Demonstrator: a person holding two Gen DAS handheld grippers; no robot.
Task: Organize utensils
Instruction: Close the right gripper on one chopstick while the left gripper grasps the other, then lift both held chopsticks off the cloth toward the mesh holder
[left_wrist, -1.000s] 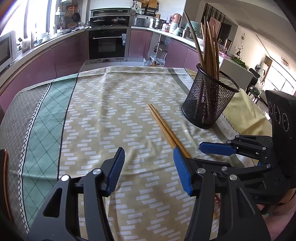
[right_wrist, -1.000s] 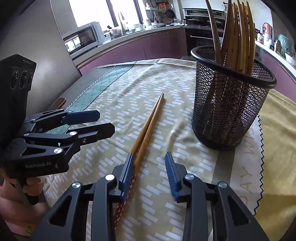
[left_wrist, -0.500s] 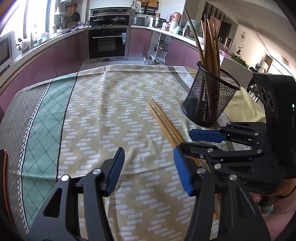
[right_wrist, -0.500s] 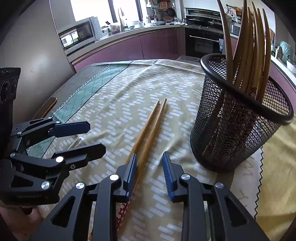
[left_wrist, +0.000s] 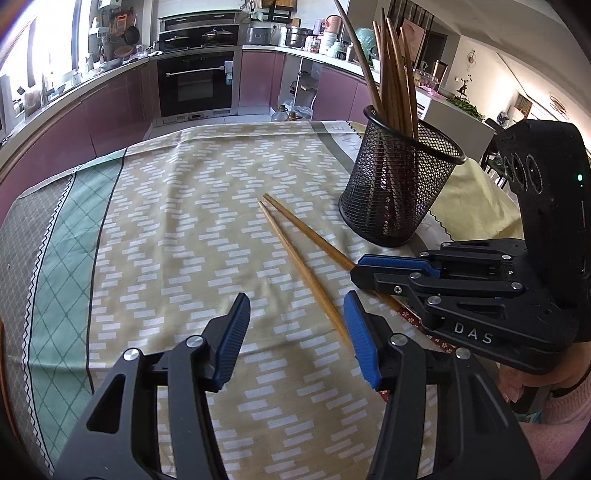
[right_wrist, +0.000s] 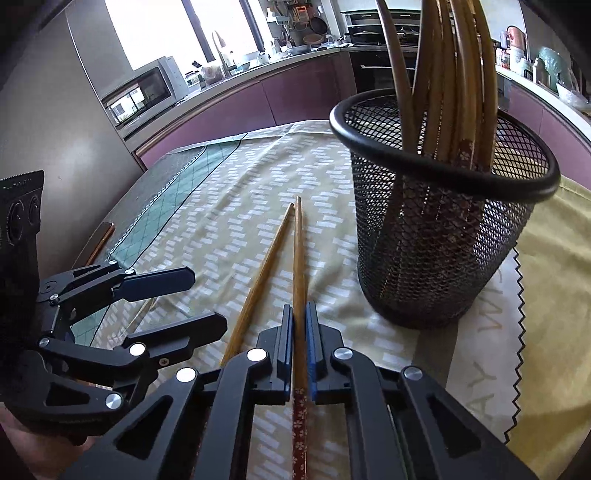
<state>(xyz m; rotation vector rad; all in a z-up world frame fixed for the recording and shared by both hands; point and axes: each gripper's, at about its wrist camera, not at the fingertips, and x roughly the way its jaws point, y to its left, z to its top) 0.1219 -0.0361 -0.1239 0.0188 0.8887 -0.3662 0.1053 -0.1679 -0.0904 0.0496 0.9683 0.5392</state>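
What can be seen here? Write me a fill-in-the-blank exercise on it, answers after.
1. The right gripper is shut on one ____.
2. The other chopstick lies on the ____.
3. The black mesh holder holds more ____.
4. Nothing is gripped between the jaws of the ____ gripper.

Missing words: chopstick; tablecloth; chopsticks; left

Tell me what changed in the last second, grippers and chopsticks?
The right gripper closed on one chopstick, which swung away from its mate; a second ago the two lay together. The left gripper narrowed slightly, holding nothing. The mesh cup stayed put.
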